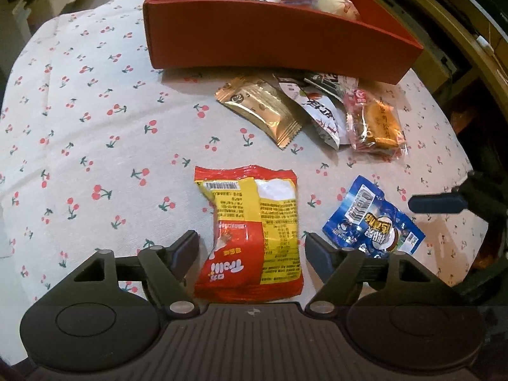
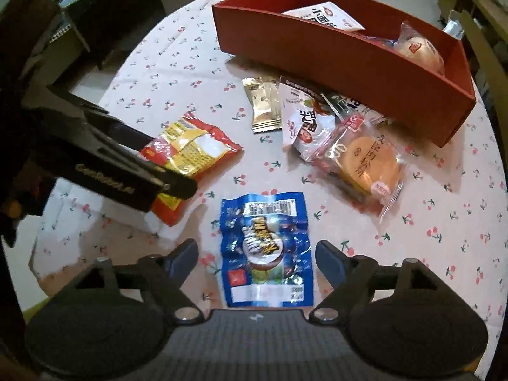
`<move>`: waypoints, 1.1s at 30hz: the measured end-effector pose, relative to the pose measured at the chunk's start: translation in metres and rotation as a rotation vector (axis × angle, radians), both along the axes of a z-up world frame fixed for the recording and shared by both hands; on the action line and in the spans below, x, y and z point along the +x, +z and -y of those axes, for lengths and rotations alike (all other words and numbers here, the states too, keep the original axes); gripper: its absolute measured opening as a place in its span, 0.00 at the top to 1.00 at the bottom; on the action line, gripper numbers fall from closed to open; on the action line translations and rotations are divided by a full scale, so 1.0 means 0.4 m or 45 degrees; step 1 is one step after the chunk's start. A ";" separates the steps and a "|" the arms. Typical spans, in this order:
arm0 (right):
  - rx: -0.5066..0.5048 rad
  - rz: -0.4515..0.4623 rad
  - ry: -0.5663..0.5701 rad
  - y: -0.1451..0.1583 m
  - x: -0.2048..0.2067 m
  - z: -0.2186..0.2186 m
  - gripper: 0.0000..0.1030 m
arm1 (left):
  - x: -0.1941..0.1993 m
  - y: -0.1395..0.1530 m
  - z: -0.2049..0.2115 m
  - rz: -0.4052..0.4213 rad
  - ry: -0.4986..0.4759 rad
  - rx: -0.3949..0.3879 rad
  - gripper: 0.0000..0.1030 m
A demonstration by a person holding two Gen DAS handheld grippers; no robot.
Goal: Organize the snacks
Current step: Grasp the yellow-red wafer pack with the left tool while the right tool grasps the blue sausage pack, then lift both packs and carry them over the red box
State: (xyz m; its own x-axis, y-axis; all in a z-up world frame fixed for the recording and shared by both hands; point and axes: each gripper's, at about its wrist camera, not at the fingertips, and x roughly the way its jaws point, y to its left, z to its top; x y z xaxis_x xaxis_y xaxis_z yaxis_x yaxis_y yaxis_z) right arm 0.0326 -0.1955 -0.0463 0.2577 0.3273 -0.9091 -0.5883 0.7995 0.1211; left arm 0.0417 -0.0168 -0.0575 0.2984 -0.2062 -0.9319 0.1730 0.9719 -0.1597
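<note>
Left wrist: left gripper fingers spread astride the red-yellow packet lying flat on the counter, light, crinkly, best pinched mid-body; right wrist: right gripper fingers spread astride the blue packet, equally soft, slippery.

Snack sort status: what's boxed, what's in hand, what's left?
Boxed: a white packet and a bun in the red box. In hand: nothing; left tongs open around the red-yellow bag, right tongs open around the blue bag. Left: those plus the pile beside the box.
</note>
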 end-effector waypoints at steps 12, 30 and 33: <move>-0.130 0.050 -0.049 -0.044 0.024 -0.036 0.14 | -0.004 -0.009 0.038 0.046 -0.060 0.145 0.27; 0.014 0.211 -0.266 0.053 0.021 0.010 0.14 | -0.006 0.067 0.026 0.128 0.021 0.020 0.43; 0.029 0.242 -0.296 0.067 0.031 0.013 0.14 | 0.000 0.083 0.032 0.154 0.018 0.003 0.43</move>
